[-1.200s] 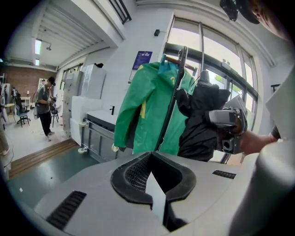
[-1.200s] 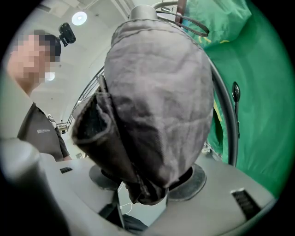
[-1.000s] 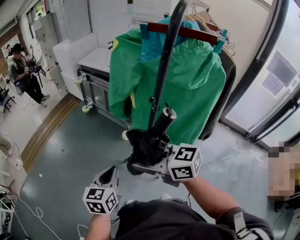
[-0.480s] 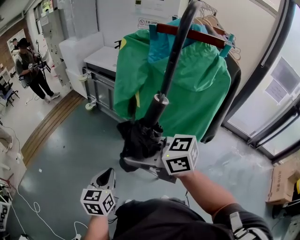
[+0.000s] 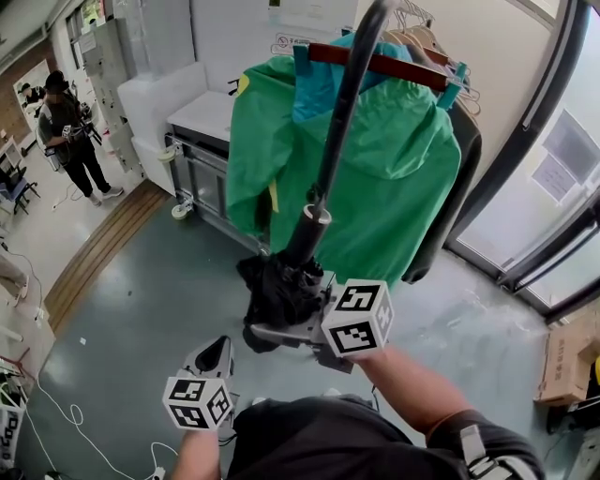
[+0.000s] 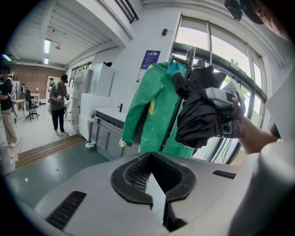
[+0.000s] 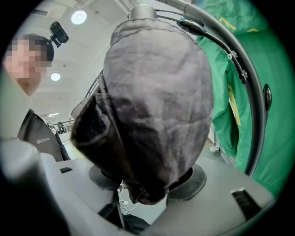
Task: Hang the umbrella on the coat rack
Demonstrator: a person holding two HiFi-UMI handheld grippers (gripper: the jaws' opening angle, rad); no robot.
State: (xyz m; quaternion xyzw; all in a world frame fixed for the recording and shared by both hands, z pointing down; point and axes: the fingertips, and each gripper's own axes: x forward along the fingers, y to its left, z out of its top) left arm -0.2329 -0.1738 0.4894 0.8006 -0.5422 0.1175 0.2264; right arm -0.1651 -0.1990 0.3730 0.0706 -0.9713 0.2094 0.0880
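A folded black umbrella (image 5: 277, 291) is held by its bunched canopy in my right gripper (image 5: 267, 323), whose jaws are shut on the fabric. Its dark shaft (image 5: 330, 155) rises steeply to the curved handle (image 5: 375, 14) at the top of the coat rack's rail (image 5: 394, 67), where a green jacket (image 5: 375, 178) hangs. The right gripper view is filled by the canopy (image 7: 156, 101) between the jaws of the right gripper (image 7: 147, 179). My left gripper (image 5: 216, 356) hangs low at the left, shut and empty. The left gripper (image 6: 154, 184) faces the umbrella (image 6: 198, 110) and jacket (image 6: 152, 110).
A grey cabinet with a white top (image 5: 197, 122) stands behind the rack at left. Glass doors (image 5: 534, 169) close off the right side. A cardboard box (image 5: 567, 361) lies at the far right. A person (image 5: 70, 131) stands far left, and cables (image 5: 56, 412) trail on the floor.
The right gripper and umbrella have shifted slightly left in the head view, and the shaft stands a little more upright. The left gripper stays where it was.
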